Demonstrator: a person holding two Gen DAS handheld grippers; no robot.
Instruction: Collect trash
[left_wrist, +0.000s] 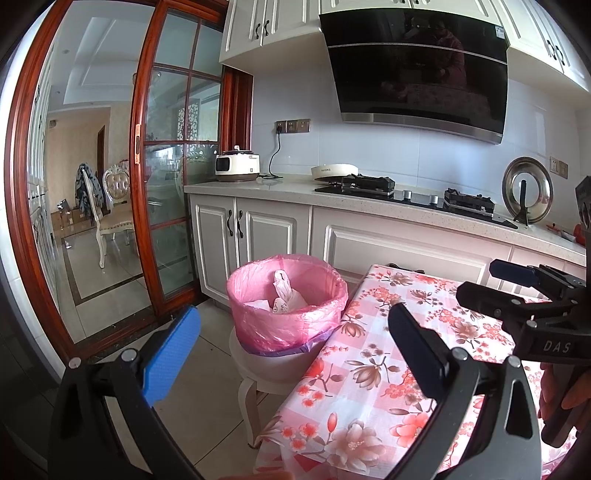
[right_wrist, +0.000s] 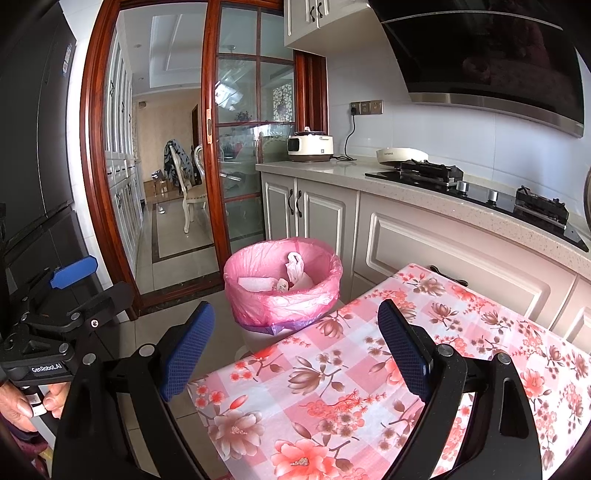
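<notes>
Left wrist view: both grippers, left (left_wrist: 295, 347) and right (right_wrist: 295, 343), gape empty; bin (left_wrist: 288, 299) sits beyond the fingers, table (left_wrist: 369, 387) under them, stove (left_wrist: 406, 192) further back.

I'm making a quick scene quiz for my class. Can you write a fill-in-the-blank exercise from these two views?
1. The trash bin is lined with a ____ plastic bag.
2. The bin stands on a white ____, beside the table.
3. The jaws of the left gripper and the right gripper are both ____ and hold nothing.
4. The table is covered by a cloth with a ____ print.

Missing words: pink; stool; open; floral
</notes>
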